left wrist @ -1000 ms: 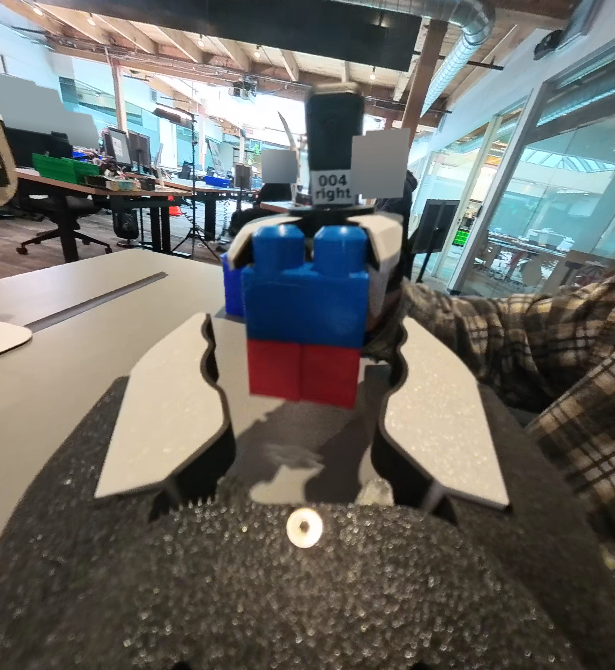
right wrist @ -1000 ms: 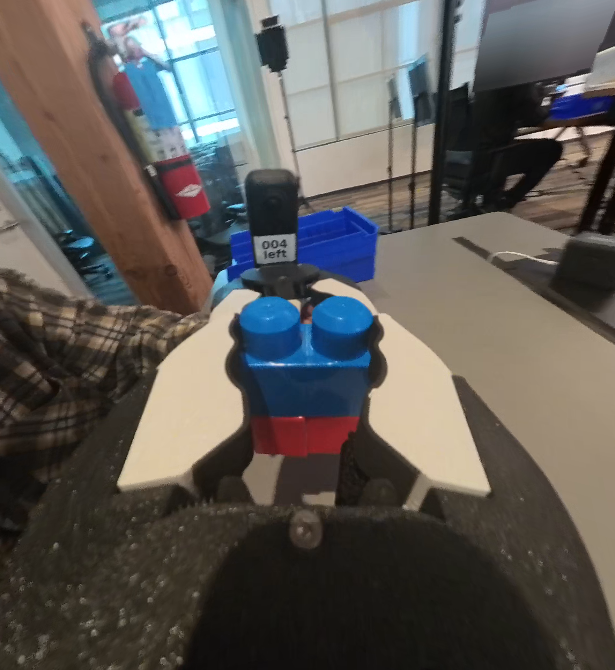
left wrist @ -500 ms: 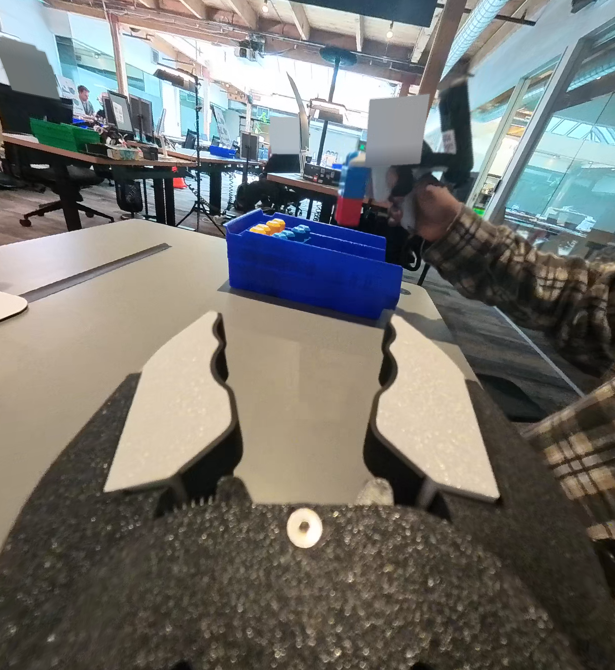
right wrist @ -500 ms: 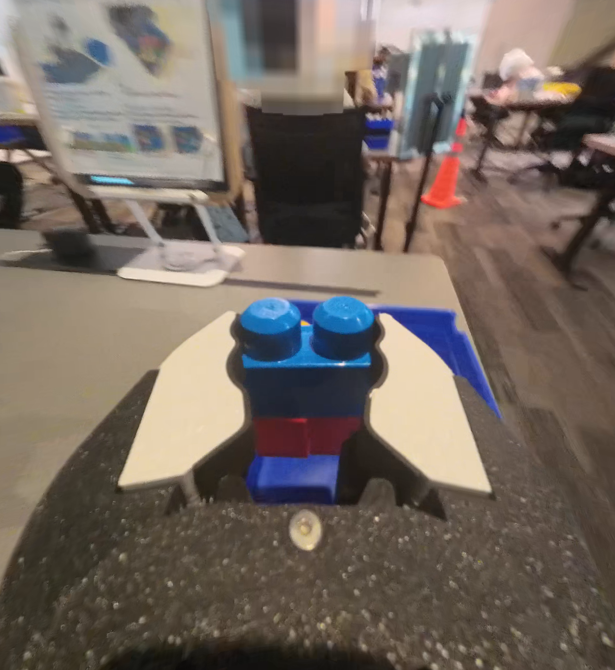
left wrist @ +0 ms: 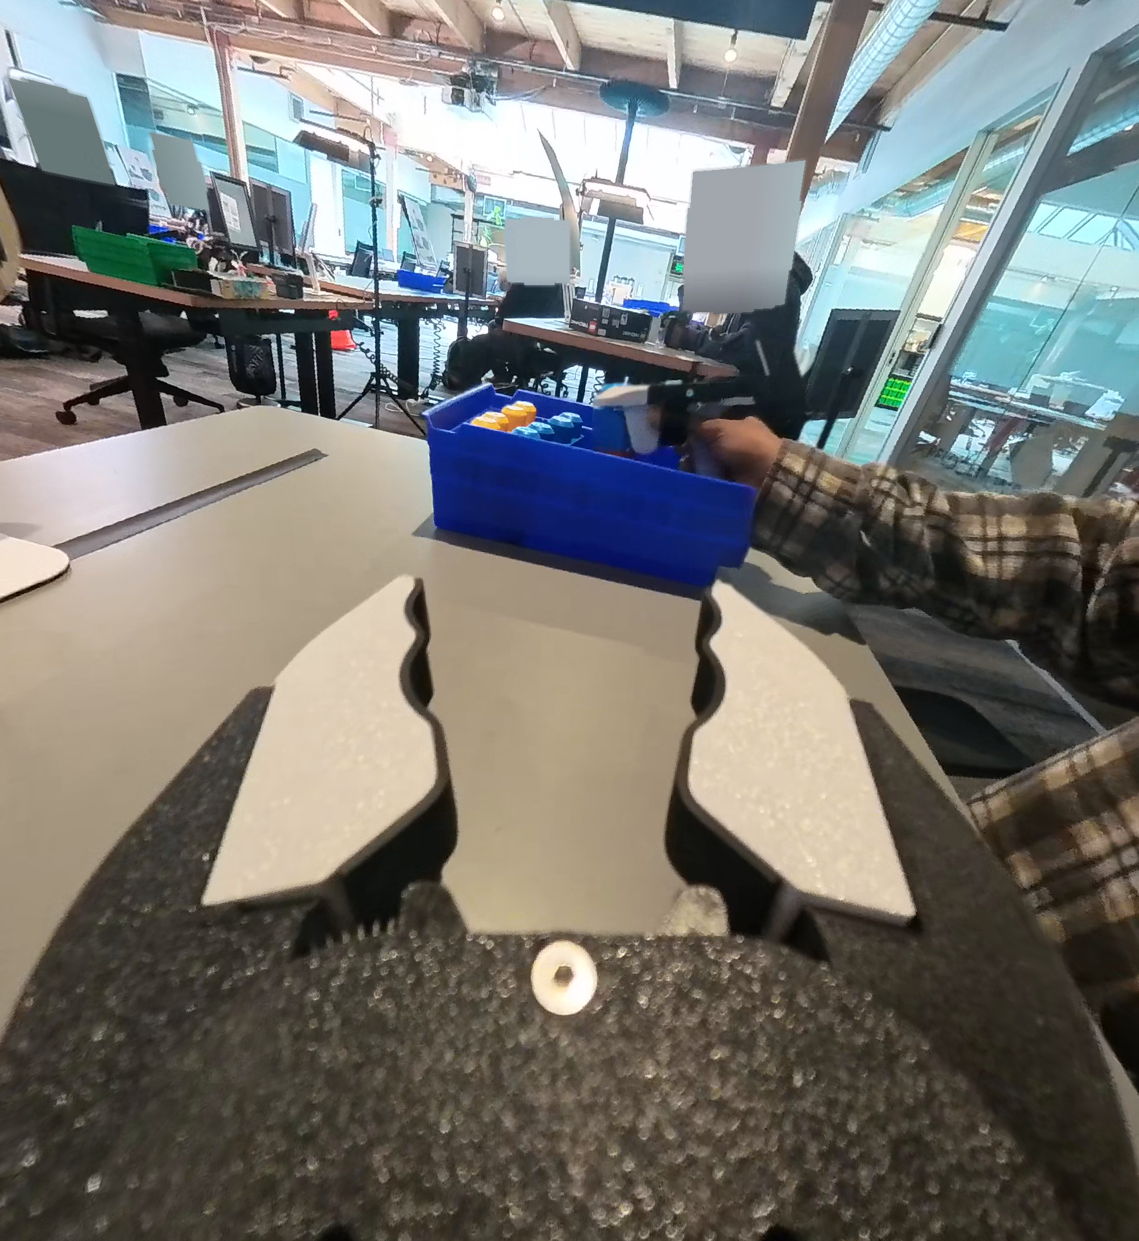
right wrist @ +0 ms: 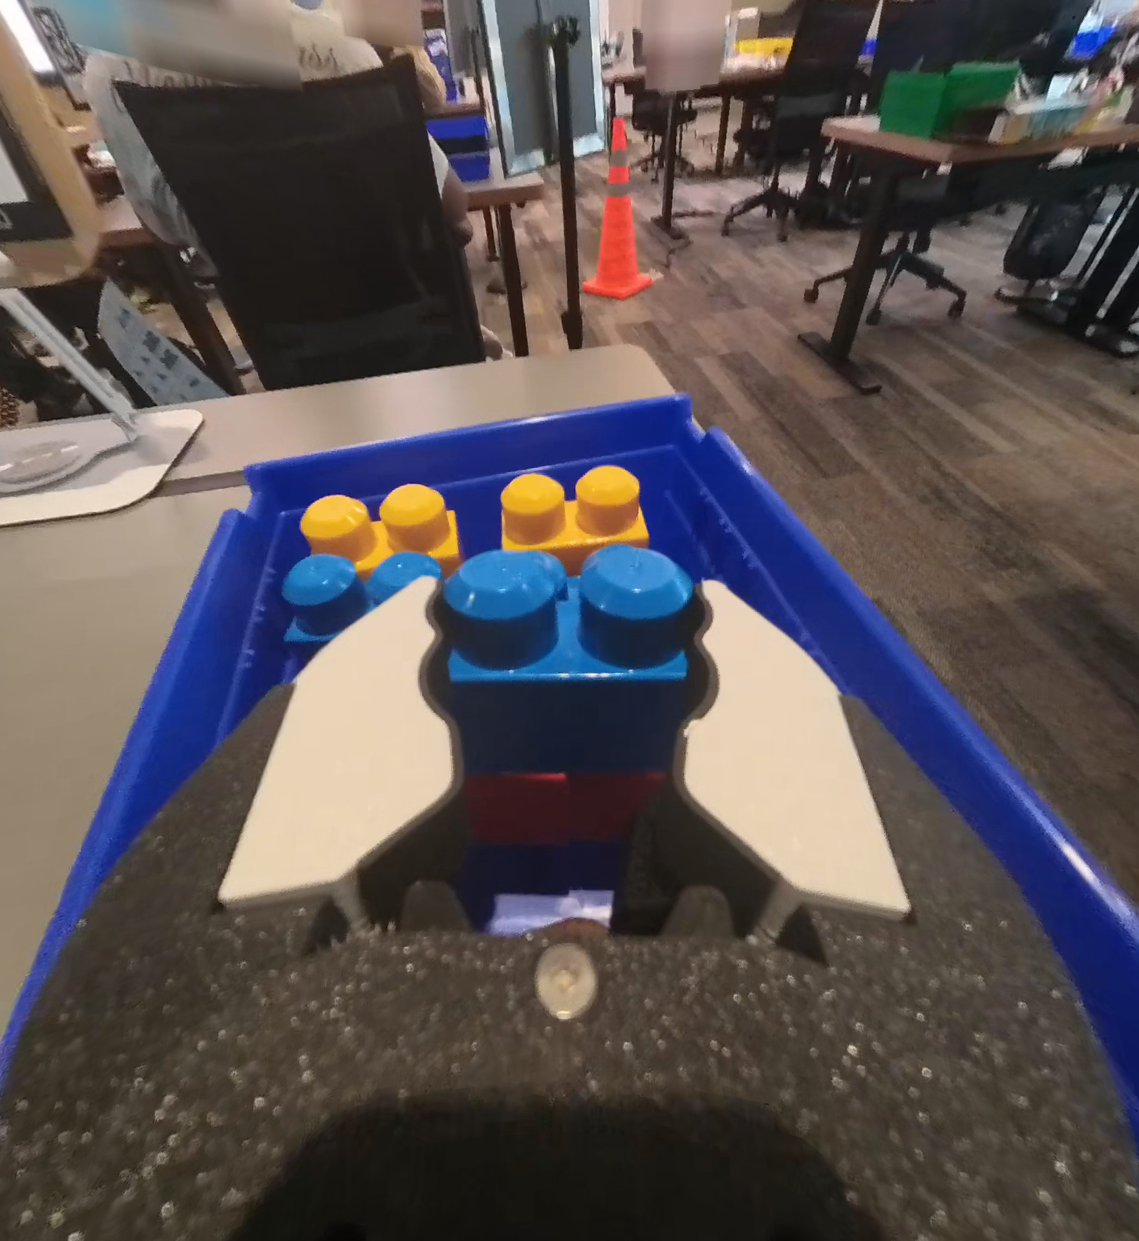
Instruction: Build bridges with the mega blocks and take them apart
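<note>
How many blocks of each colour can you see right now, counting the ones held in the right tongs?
Orange blocks: 2
Blue blocks: 2, one loose in the bin, one held
Red block: 1, stuck under the held blue block
Total: 5 blocks in view. More may lie hidden under the right tongs.

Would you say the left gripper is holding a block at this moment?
No, the left gripper is open, with only bare grey table visible between its fingers.
</note>
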Tool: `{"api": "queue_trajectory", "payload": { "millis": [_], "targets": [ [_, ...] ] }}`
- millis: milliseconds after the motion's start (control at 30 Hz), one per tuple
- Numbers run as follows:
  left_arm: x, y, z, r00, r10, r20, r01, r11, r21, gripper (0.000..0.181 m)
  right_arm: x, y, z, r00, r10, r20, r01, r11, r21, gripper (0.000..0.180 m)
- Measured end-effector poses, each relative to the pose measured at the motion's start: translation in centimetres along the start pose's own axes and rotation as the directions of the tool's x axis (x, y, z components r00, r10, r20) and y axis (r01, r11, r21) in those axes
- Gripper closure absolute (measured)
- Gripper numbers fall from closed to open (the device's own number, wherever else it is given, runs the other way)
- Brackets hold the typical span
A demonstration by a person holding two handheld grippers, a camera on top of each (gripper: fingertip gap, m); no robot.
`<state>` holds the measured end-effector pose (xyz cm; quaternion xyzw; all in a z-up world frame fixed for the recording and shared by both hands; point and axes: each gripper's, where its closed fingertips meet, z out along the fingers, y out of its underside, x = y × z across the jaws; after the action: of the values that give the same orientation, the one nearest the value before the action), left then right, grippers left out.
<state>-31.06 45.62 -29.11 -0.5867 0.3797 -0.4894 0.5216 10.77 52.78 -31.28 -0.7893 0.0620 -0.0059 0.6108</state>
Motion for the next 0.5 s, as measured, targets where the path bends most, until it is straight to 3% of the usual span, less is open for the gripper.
{"api": "queue_trajectory", "payload": {
  "millis": [500],
  "targets": [
    [0.2, 0.0, -0.2, 1.000, 0.019, -0.015, -0.020, 1.000, -0.008, 0.109, 0.7, 3.6, 2.5, 0.999, -0.050, -0.002, 0.049, 0.988, -0.149, 0.112]
  ]
}}
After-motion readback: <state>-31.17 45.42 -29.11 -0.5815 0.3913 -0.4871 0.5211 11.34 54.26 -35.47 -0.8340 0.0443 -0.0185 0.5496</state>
